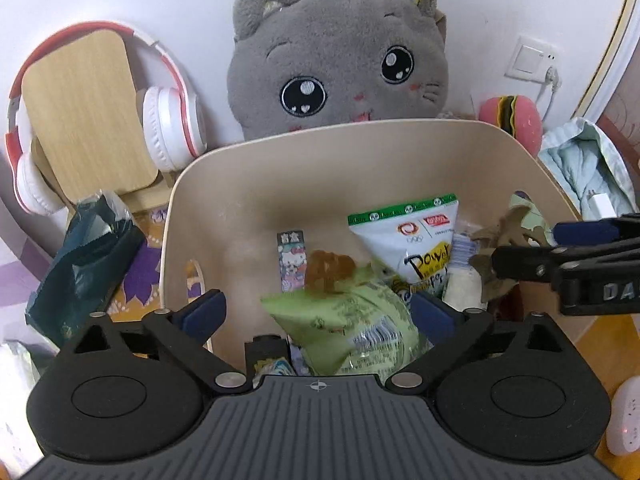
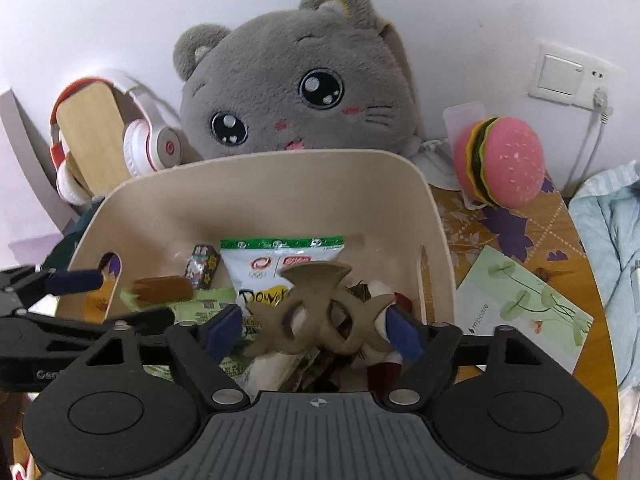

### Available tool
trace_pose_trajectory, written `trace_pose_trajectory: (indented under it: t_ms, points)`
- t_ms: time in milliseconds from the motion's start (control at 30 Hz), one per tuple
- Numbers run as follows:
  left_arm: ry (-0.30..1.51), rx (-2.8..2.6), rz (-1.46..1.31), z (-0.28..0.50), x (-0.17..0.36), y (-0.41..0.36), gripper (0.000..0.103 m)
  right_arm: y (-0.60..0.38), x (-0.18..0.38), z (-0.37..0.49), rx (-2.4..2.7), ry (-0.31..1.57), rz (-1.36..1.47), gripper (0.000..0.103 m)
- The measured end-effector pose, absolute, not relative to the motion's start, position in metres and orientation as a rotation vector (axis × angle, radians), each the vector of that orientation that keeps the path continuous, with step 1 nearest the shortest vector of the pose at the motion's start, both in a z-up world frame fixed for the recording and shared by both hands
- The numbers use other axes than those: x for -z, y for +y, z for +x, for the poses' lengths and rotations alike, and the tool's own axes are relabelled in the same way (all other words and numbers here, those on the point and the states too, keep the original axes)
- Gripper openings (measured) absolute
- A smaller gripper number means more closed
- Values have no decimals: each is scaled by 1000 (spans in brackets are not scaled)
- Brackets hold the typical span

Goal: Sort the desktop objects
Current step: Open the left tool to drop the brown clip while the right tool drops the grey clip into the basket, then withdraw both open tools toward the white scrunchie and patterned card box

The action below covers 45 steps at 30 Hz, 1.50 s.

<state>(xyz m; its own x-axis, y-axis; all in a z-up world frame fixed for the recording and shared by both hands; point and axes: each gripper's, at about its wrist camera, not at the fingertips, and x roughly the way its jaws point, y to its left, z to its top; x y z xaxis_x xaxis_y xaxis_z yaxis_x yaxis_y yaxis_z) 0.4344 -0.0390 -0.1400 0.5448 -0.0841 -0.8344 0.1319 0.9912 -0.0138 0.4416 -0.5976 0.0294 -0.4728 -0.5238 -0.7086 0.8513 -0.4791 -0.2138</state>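
Your right gripper point(image 2: 316, 330) holds a tan plastic claw hair clip point(image 2: 318, 312) between its blue pads point(image 2: 404, 334), above the cream plastic storage bin point(image 2: 280, 184). Below it lie a white-and-green snack pouch point(image 2: 264, 268) and a green packet point(image 2: 192, 306). Your left gripper point(image 2: 84, 300) reaches in at the left.

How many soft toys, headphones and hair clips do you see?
Soft toys: 2, the grey cat plush and the pink burger plush
Headphones: 1, red-and-white headphones
Hair clips: 1, a tan claw clip between the right gripper fingers
Total: 4
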Motion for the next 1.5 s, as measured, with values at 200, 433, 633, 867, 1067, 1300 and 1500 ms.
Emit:
trace_pose_trajectory:
  t_ms: [200, 433, 633, 867, 1067, 1300, 1500]
  points:
    - [926, 142, 62, 424, 129, -38, 101, -591, -40, 447, 2045, 684, 693, 98]
    - [903, 150, 54, 411, 119, -34, 101, -585, -44, 459, 2049, 677, 681, 101]
    - [872, 160, 62, 393, 109, -32, 101, -577, -45, 473, 2047, 668, 669, 103]
    - [863, 172, 58, 363, 100, -22, 101, -560, -44, 488, 2050, 645, 664, 103]
    - [895, 182, 77, 341, 106, -15, 101, -546, -31, 493, 2047, 647, 715, 103]
    - [979, 202, 100, 313, 133, -13, 101, -535, -13, 501, 2043, 684, 753, 103]
    - [1056, 223, 123, 292, 165, -18, 101, -528, 5, 504, 2043, 707, 806, 103]
